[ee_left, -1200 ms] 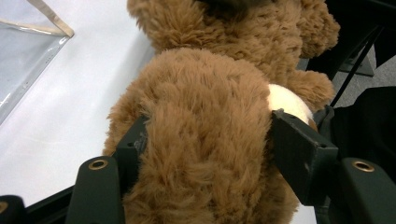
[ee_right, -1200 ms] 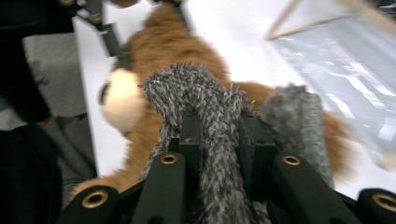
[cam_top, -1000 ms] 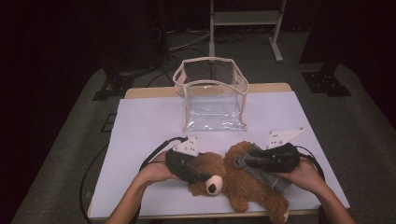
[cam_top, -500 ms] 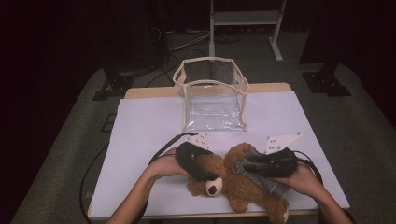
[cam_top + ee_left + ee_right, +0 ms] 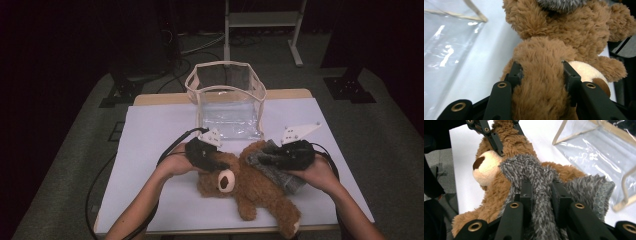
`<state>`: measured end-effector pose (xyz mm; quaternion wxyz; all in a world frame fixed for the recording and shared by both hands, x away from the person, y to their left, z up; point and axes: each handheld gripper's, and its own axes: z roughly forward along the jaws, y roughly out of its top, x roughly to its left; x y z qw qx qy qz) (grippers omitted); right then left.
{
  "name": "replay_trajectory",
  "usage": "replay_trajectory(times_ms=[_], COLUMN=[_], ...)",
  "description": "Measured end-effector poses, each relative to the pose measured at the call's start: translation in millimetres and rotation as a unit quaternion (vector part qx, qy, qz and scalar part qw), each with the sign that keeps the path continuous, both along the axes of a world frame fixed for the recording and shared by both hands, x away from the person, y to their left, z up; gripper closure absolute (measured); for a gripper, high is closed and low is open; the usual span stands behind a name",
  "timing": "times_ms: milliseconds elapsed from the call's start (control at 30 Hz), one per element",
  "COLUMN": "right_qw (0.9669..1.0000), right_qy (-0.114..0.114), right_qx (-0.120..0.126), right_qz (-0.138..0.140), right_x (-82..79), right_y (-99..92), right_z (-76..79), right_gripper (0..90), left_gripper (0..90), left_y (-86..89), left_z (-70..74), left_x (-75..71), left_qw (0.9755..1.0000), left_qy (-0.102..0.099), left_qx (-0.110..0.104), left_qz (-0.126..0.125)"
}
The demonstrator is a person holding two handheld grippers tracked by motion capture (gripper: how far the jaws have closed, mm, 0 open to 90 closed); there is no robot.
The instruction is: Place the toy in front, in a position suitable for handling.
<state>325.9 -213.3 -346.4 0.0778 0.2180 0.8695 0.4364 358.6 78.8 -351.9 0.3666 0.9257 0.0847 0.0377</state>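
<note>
Bear (image 5: 240,185) head in L tool (image 5: 541,75), R tool (image 5: 541,195) on scarf (image 5: 536,175)

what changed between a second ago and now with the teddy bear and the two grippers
The left gripper has just closed on the brown plush teddy bear, clamping its head. The right gripper stays shut on the bear's grey fuzzy scarf. The clear plastic bag has not moved.

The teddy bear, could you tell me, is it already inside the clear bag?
No, the teddy bear lies on the white table in front of the clear bag.
</note>
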Motion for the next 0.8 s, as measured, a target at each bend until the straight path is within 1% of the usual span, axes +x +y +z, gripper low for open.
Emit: replay_trajectory(times_ms=[67, 100, 133, 200, 233, 267, 300, 367, 400, 467, 533, 600, 633, 667, 700, 733, 800], right_qw=[1.0, 1.0, 0.9999, 0.9997, 0.9995, 0.9992, 0.9991, 0.9993, 0.9995, 0.9998, 1.0, 0.9998, 0.9997, 0.9994, 0.9993, 0.9991, 0.9993], right_qy=[-0.003, -0.002, -0.001, 0.007, 0.011, 0.015, 0.015, 0.008, 0.004, -0.003, 0.0, 0.016, 0.02, 0.026, 0.028, 0.029, 0.025], right_qx=[-0.001, 0.0, 0.001, -0.002, -0.003, -0.002, 0.0, -0.001, -0.001, 0.004, 0.005, 0.001, -0.004, -0.007, -0.003, 0.003, 0.005], right_qz=[0.006, 0.008, 0.012, 0.024, 0.03, 0.037, 0.039, 0.036, 0.032, 0.02, 0.008, 0.008, 0.013, 0.021, 0.026, 0.029, 0.027], right_x=[5.7, 7.8, 9.3, 9.5, 8.4, 7.0, 5.9, 4.6, 4.5, 6.6, 10.9, 14.7, 14.3, 11.5, 9.0, 6.3, 0.9], right_y=[7.1, 10.5, 14.0, 21.7, 25.4, 28.2, 29.3, 28.8, 27.4, 22.3, 17.2, 16.9, 18.6, 22.5, 24.4, 25.4, 25.2], right_z=[2.1, 2.2, 1.4, -3.9, -7.5, -10.1, -10.0, -6.3, -3.4, 2.3, 5.3, 0.4, -3.1, -9.4, -13.4, -16.1, -17.5], right_gripper=[73.2, 73.2, 73.2, 73.2, 73.2, 73.2, 73.2, 73.1, 73.2, 73.2, 73.2, 73.2, 73.2, 73.2, 73.4, 73.5, 73.5], left_gripper=[60.8, 60.8, 60.4, 58.7, 57.6, 56.2, 55.9, 55.6, 55.6, 55.3, 54.7, 53.4, 52.4, 49.4, 44.8, 42.3, 37.1], left_y=[7.9, 13.2, 18.6, 27.5, 30.7, 32.8, 34.4, 40.0, 42.2, 45.7, 47.6, 48.3, 48.3, 48.1, 47.8, 46.9, 43.1], left_z=[3.8, 4.8, 4.8, 0.5, -4.2, -8.1, -10.9, -15.5, -17.4, -19.9, -20.6, -20.1, -19.5, -18.6, -16.8, -15.2, -12.6], left_x=[2.9, 3.8, 4.0, 0.8, -2.7, -6.0, -8.7, -14.5, -17.7, -23.0, -28.8, -31.7, -32.8, -32.7, -32.1, -31.5, -30.5], left_qw=[0.9999, 0.9998, 0.9997, 0.9997, 0.9998, 0.9997, 0.9997, 0.9994, 0.9991, 0.9988, 0.9985, 0.9987, 0.9988, 0.999, 0.9992, 0.9994, 0.9996], left_qy=[-0.008, -0.013, -0.015, -0.008, -0.008, -0.008, -0.007, -0.008, -0.008, -0.012, -0.014, -0.016, -0.014, -0.011, -0.009, -0.008, -0.002], left_qx=[0.002, 0.005, 0.006, 0.0, 0.005, 0.005, -0.004, -0.018, -0.027, -0.037, -0.043, -0.042, -0.04, -0.037, -0.033, -0.029, -0.024], left_qz=[0.01, 0.013, 0.016, 0.021, 0.019, 0.021, 0.025, 0.028, 0.031, 0.028, 0.029, 0.024, 0.022, 0.022, 0.02, 0.016, 0.016])
